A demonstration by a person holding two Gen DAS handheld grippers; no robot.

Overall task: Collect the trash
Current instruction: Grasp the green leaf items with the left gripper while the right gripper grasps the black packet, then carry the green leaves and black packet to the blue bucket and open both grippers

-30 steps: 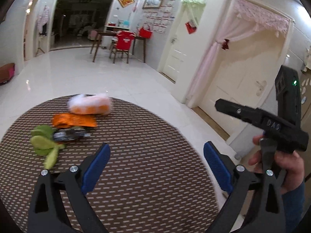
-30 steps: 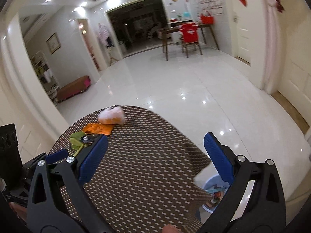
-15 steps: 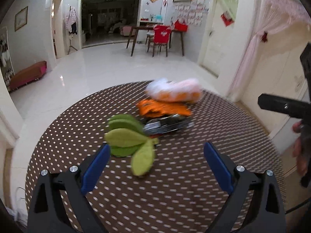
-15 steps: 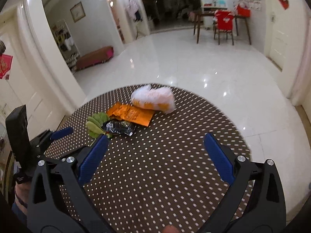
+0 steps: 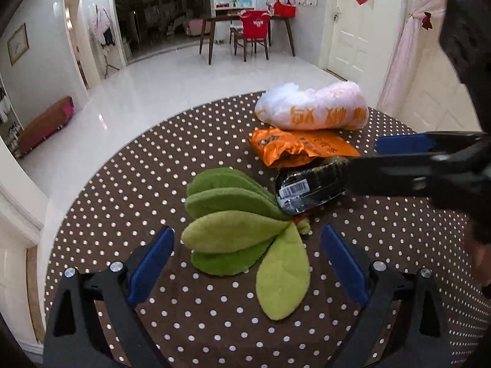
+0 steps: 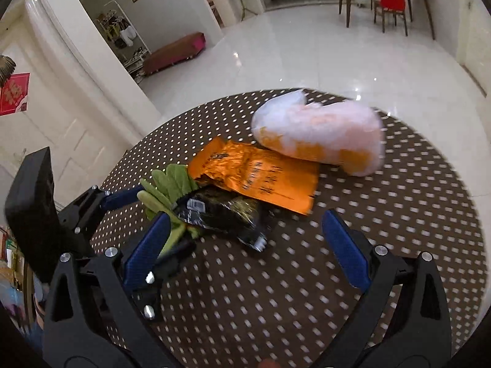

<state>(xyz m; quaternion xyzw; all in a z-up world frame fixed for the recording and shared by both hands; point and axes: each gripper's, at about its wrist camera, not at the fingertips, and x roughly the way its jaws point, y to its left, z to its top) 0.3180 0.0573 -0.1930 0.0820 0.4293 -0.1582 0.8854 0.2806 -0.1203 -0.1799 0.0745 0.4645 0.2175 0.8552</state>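
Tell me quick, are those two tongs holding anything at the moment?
Left tongs: open, empty, above the green leaf-shaped piece.
Right tongs: open, empty, near the black wrapper.

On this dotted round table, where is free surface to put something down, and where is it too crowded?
Bare cloth lies near the right gripper, right of the black wrapper and below the orange packet. The table's left side is also bare. Crowded: green leaves, both wrappers and the white bag cluster, overlapping.
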